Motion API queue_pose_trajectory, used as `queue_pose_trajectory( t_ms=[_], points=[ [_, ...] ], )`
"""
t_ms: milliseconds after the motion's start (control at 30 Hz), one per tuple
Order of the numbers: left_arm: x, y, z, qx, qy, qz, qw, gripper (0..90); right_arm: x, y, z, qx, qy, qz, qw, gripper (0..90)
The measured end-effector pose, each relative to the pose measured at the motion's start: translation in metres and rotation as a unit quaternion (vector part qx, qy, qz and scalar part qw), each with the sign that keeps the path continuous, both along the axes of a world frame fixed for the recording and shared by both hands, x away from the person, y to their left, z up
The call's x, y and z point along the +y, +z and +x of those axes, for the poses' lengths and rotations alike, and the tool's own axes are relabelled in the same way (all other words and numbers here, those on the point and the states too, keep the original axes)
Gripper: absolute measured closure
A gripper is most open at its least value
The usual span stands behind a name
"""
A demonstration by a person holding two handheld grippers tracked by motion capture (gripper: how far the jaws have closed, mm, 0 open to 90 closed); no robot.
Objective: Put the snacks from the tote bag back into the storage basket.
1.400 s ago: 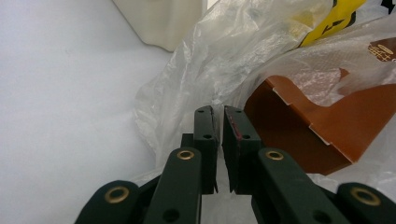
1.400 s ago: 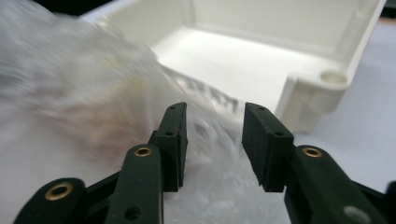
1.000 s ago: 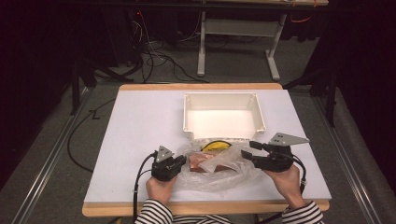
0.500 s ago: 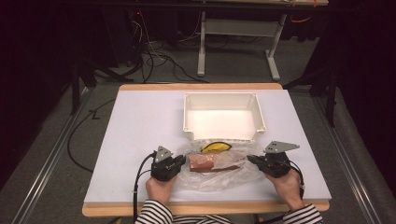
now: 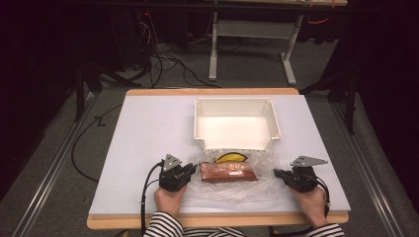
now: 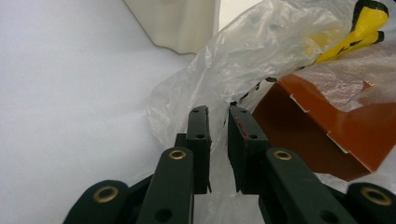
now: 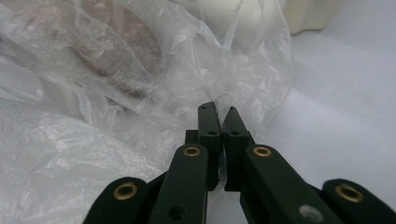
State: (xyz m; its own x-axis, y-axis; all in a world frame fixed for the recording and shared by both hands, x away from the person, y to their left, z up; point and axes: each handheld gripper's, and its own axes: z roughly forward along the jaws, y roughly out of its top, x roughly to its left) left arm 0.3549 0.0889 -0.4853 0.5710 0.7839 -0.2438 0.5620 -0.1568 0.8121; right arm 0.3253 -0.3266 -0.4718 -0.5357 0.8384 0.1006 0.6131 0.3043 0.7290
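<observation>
Hand-held grippers pinching clear plastic bag (image 5: 232, 180) at 9 and 3 o'clock edges.
Left hand-held gripper (image 6: 218, 122) and right hand-held gripper (image 7: 219, 119) clamped on thin film; near worktop (image 5: 138, 138) edge, at 6 o'clock of white bin (image 5: 236, 106); light, limp, slippery, easily torn, sagging under brown packet (image 5: 228, 172).

A bag (image 5: 232, 180) is lying on the surface (image 5: 138, 143), just in front of a tray (image 5: 236, 123), with a box (image 5: 228, 172) sitting inside it. The left tool (image 5: 190, 171) is resting at the bag's left edge and the right tool (image 5: 278, 173) at its right edge.
</observation>
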Motion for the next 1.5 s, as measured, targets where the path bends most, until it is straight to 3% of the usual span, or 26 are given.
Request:
queue_pose_trajectory(
  t_ms=[167,233,367,467,567,833,1033,1167,1300,1500],
  points=[
    [0.0,0.0,0.0,0.002,0.002,0.0,1.0,79.1,0.0,-0.004,0.002,-0.002,-0.005,-0.004,1.0,89.4],
    [0.0,0.0,0.0,0.002,0.002,0.001,1.0,79.5,0.0,-0.002,0.001,-0.003,-0.005,0.002,1.0,82.9],
    [0.0,0.0,0.0,0.0,-0.001,0.002,1.0,79.8,0.002,0.009,-0.005,-0.019,-0.002,0.011,0.9998,70.5],
    [-0.001,0.0,-0.001,-0.001,-0.001,0.002,1.0,80.0,0.004,0.019,-0.009,-0.034,0.006,0.015,0.9993,65.9],
    [-0.001,0.0,-0.001,-0.001,-0.001,0.002,1.0,80.0,0.002,0.027,-0.012,-0.038,0.006,0.035,0.9986,61.6],
    [-0.001,0.0,-0.001,-0.001,-0.001,0.002,1.0,80.0,-0.013,0.046,-0.016,-0.054,-0.002,0.071,0.996,59.4],
    [-0.001,0.0,-0.001,-0.001,-0.002,0.002,1.0,80.0,-0.013,0.067,0.004,-0.067,-0.023,0.061,0.9956,64.5],
    [0.0,0.0,0.0,0.0,-0.002,0.002,1.0,79.9,-0.001,0.073,0.031,-0.054,-0.021,0.054,0.9968,65.3],
    [-0.001,0.0,-0.001,-0.001,-0.002,0.001,1.0,79.9,0.013,0.07,0.048,-0.032,-0.007,0.06,0.9977,65.3],
    [-0.001,0.0,-0.001,-0.002,-0.002,0.0,1.0,79.6,0.034,0.062,0.037,-0.016,0.042,0.06,0.9972,61.8]
  ],
)
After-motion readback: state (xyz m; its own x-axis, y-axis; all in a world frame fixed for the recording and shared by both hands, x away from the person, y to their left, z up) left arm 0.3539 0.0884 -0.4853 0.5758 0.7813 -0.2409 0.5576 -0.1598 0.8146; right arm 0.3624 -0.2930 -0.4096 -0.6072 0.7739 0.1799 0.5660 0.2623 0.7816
